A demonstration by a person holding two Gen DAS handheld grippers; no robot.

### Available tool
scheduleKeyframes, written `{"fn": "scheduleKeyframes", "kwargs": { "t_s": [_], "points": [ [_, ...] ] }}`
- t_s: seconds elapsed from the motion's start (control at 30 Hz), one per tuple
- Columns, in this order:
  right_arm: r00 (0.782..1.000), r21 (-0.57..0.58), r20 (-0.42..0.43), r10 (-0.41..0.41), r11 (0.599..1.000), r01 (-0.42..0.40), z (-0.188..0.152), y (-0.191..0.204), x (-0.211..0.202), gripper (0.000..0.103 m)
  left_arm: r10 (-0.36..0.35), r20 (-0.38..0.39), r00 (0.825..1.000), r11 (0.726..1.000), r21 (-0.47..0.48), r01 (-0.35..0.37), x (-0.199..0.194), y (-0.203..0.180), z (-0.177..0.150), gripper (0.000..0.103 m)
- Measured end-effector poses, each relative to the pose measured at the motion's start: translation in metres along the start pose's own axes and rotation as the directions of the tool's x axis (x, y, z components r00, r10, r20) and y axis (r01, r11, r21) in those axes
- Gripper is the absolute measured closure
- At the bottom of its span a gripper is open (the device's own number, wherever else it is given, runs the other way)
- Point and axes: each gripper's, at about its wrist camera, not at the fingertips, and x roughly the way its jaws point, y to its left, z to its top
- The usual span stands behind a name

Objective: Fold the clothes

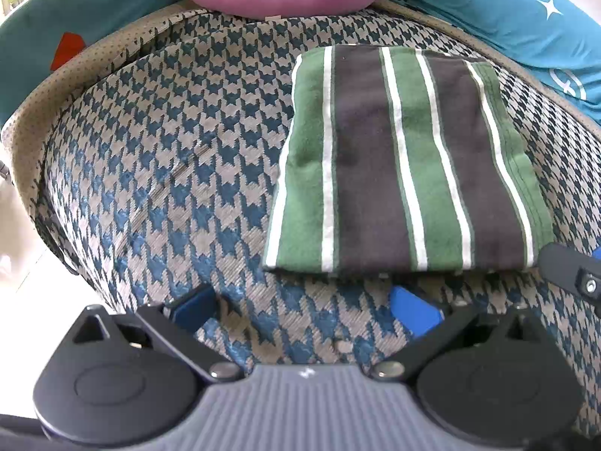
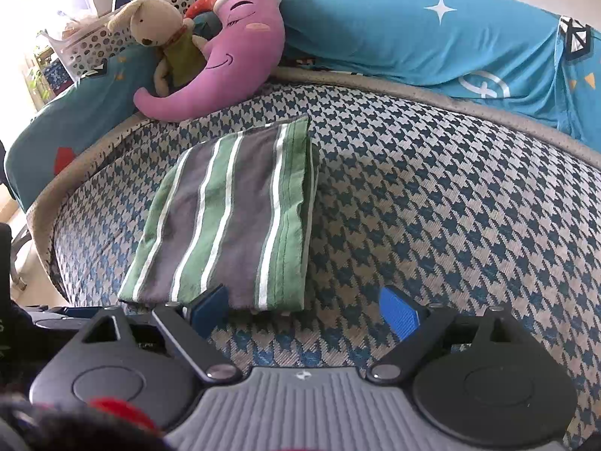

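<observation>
A folded garment [image 1: 405,165] with green, dark grey and white stripes lies flat as a neat rectangle on the houndstooth-covered bed [image 1: 169,173]. My left gripper [image 1: 304,310] stands open just in front of the garment's near edge, nothing between its blue pads [image 1: 413,312]. In the right wrist view the same folded garment [image 2: 229,218] lies ahead and left. My right gripper [image 2: 304,310] is open; its left pad [image 2: 208,308] is at the garment's near edge, and the right pad is over bare cover. Part of the right gripper [image 1: 571,270] shows at the left view's right edge.
A purple moon-shaped plush [image 2: 229,64] and a beige stuffed rabbit [image 2: 161,30] lean at the head of the bed. Teal star-print bedding [image 2: 432,34] runs along the far side. A white perforated basket [image 2: 86,41] stands beyond. The bed's left edge [image 2: 41,218] drops off.
</observation>
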Motion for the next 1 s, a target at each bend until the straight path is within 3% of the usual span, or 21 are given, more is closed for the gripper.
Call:
{"fn": "scheduleKeyframes", "kwargs": {
  "t_s": [0.23, 1.0],
  "points": [
    [1.0, 0.0, 0.0, -0.005, 1.0, 0.005, 0.001, 0.001, 0.0, 0.014, -0.002, -0.033, 0.999, 1.0, -0.006, 0.002, 0.002, 0.001, 0.004, 0.0],
    [0.997, -0.027, -0.061, -0.038, 0.999, 0.036, 0.005, 0.007, 0.0, 0.014, 0.014, -0.009, 1.0, 1.0, -0.006, -0.014, -0.004, -0.005, -0.008, 0.0]
  ]
}}
